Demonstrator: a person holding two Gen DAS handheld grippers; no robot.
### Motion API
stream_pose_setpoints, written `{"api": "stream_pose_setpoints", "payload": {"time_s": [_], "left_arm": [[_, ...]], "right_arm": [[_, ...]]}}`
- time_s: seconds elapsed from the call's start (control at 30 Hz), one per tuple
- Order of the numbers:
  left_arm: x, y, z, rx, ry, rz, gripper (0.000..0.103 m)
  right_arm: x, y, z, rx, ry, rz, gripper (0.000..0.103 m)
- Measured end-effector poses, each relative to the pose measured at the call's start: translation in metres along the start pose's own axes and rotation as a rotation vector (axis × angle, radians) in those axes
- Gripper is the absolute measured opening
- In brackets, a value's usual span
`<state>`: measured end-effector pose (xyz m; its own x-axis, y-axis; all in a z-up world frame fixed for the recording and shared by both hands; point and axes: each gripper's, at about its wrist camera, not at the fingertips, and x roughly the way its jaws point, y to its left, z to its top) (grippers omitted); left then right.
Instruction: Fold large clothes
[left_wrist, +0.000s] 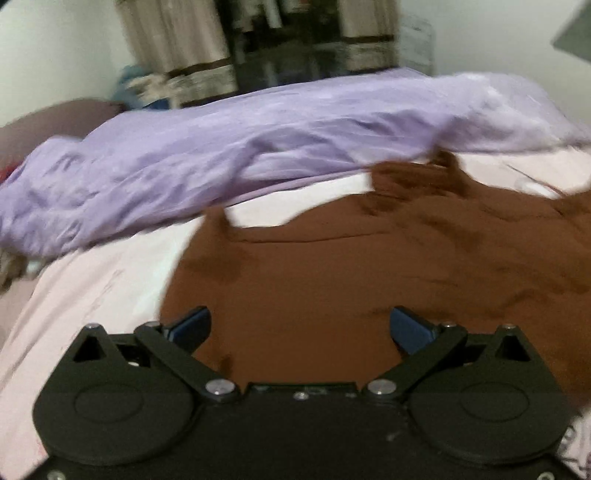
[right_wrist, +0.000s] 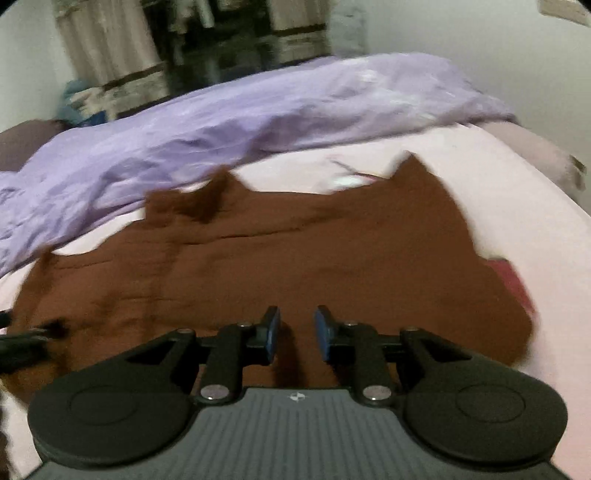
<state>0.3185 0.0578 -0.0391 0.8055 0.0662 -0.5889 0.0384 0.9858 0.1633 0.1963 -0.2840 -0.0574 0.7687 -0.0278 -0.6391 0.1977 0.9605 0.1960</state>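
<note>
A brown garment (left_wrist: 332, 266) lies spread flat on the pale pink bed sheet (left_wrist: 92, 288). It also fills the middle of the right wrist view (right_wrist: 295, 258). My left gripper (left_wrist: 300, 325) hovers over its near left part with the jaws wide open and nothing between them. My right gripper (right_wrist: 296, 332) is over the garment's near edge, the jaws a narrow gap apart and empty. Both views are blurred by motion.
A crumpled lilac blanket (left_wrist: 221, 155) lies across the far side of the bed, also in the right wrist view (right_wrist: 221, 122). Curtains (left_wrist: 173, 40) and a dark window are behind it. A red patch (right_wrist: 513, 280) shows at the garment's right edge.
</note>
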Motion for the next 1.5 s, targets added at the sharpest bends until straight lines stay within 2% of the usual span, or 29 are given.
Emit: {"api": "stream_pose_setpoints", "payload": {"time_s": [0.1,0.13,0.17,0.2,0.27,0.3,0.37,0.43,0.53,0.57,0.63,0.73,0.8,0.83,0.9,0.93,0.97,1.03,1.17,1.2,1.3,1.37,1.4,1.43,1.47,1.5], "left_arm": [[0.023,0.025,-0.018,-0.026,0.023,0.077,0.103],[0.036,0.033,-0.025,-0.018,0.061,0.085,0.103],[0.044,0.042,-0.028,-0.05,0.078,0.051,0.103],[0.045,0.054,-0.028,-0.114,0.086,0.007,0.103],[0.04,0.068,-0.023,-0.18,0.096,-0.013,0.103],[0.033,0.072,-0.022,-0.2,0.087,0.026,0.103],[0.015,0.082,-0.022,-0.234,0.054,0.122,0.103],[0.009,0.091,-0.025,-0.235,0.035,0.122,0.103],[0.019,0.098,-0.04,-0.223,0.115,0.096,0.103],[0.022,0.095,-0.046,-0.222,0.135,0.076,0.103],[0.028,0.095,-0.052,-0.217,0.134,0.057,0.103],[0.023,0.097,-0.043,-0.193,0.126,0.091,0.103],[0.019,0.091,-0.037,-0.143,0.107,0.139,0.103],[0.017,0.088,-0.035,-0.128,0.102,0.156,0.103],[0.011,0.085,-0.035,-0.115,0.087,0.185,0.103],[0.006,0.085,-0.036,-0.113,0.082,0.19,0.103],[0.005,0.084,-0.036,-0.113,0.081,0.189,0.103],[0.002,0.083,-0.038,-0.113,0.08,0.179,0.103],[-0.002,0.067,-0.04,-0.064,0.074,0.164,0.103],[-0.001,0.064,-0.04,-0.049,0.073,0.169,0.103],[0.003,0.062,-0.039,-0.045,0.082,0.168,0.103],[0.004,0.063,-0.039,-0.049,0.085,0.163,0.103],[0.004,0.063,-0.039,-0.047,0.086,0.163,0.103],[0.004,0.064,-0.039,-0.045,0.086,0.162,0.103],[0.004,0.064,-0.04,-0.042,0.086,0.162,0.103],[0.004,0.063,-0.04,-0.038,0.087,0.162,0.103]], "right_arm": [[0.034,-0.029,-0.011,0.043,0.016,-0.049,0.01],[0.046,-0.037,-0.016,0.057,0.011,-0.031,0.006],[0.046,-0.042,-0.017,0.078,-0.005,-0.011,0.004],[0.042,-0.045,-0.015,0.101,0.003,-0.004,0.004],[0.032,-0.046,-0.009,0.115,0.023,-0.005,0.005],[0.027,-0.046,-0.006,0.113,0.024,-0.008,0.007],[0.014,-0.049,-0.005,0.119,0.013,-0.01,0.017],[0.003,-0.057,-0.003,0.134,-0.004,-0.014,0.018],[-0.005,-0.078,-0.003,0.165,-0.031,-0.074,0.016],[-0.001,-0.084,-0.006,0.159,-0.026,-0.104,0.011],[0.018,-0.094,-0.016,0.14,-0.004,-0.148,0.009],[0.013,-0.099,-0.021,0.177,-0.037,-0.119,0.01],[0.001,-0.099,-0.018,0.193,-0.035,-0.134,0.017],[-0.006,-0.101,-0.017,0.216,-0.04,-0.133,0.027],[-0.017,-0.108,-0.022,0.285,-0.037,-0.127,0.051],[-0.019,-0.112,-0.025,0.317,-0.025,-0.132,0.085],[-0.018,-0.116,-0.028,0.35,0.004,-0.16,0.091],[-0.011,-0.123,-0.037,0.363,0.034,-0.172,0.089],[0.002,-0.14,-0.04,0.518,0.018,-0.033,0.087],[0.006,-0.141,-0.039,0.528,0.016,-0.003,0.087],[0.021,-0.139,-0.033,0.505,-0.028,0.014,0.094],[0.029,-0.14,-0.03,0.501,-0.062,0.033,0.091],[0.033,-0.142,-0.028,0.517,-0.075,0.049,0.08],[0.035,-0.145,-0.026,0.547,-0.076,0.065,0.049],[0.038,-0.147,-0.026,0.566,-0.058,0.114,0.037],[0.036,-0.147,-0.026,0.571,-0.061,0.152,0.035]]}}
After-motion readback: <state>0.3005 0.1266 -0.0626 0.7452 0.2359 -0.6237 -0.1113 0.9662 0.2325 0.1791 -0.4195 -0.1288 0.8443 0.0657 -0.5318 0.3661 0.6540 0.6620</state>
